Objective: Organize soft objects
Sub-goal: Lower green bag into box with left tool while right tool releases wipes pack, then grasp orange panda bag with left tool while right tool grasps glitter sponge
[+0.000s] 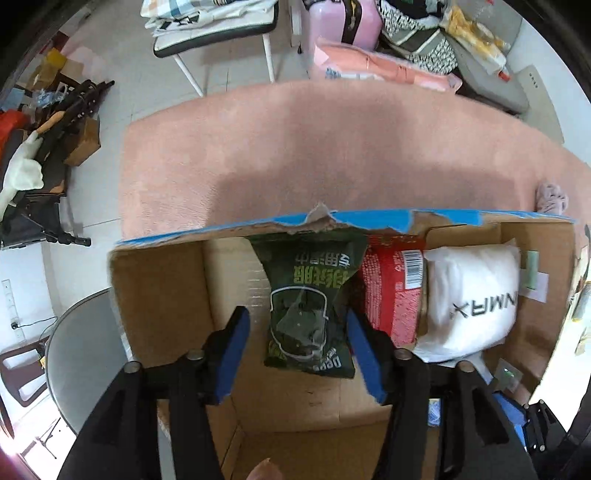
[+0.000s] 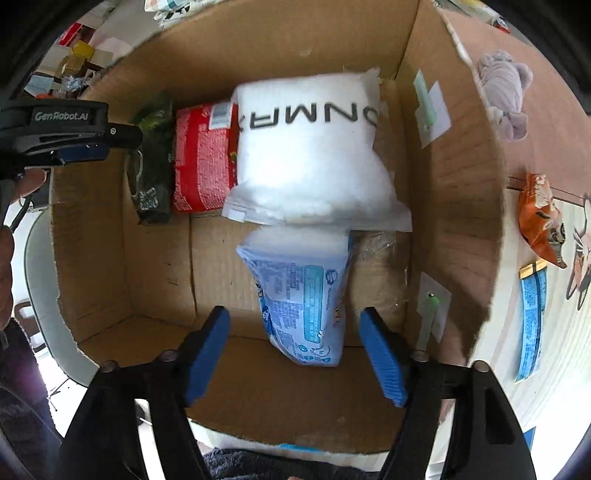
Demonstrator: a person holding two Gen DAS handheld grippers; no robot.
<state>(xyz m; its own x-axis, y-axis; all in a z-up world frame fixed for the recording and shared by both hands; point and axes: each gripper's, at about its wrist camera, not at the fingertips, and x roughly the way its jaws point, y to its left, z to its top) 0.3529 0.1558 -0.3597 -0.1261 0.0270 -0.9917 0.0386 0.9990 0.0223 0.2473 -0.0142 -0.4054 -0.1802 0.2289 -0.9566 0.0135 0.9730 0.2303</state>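
Observation:
An open cardboard box holds soft packs in a row: a dark green bag, a red pack and a white pillow pack. A blue-and-white pack lies in front of the white one. My left gripper is open, its blue fingers either side of the green bag, not gripping. My right gripper is open around the blue-and-white pack's near end. The left gripper also shows in the right wrist view.
The box sits on a pink rug. A grey plush toy, an orange snack bag and a blue strip pack lie outside the box on the right. A chair, pink suitcase and clutter stand beyond.

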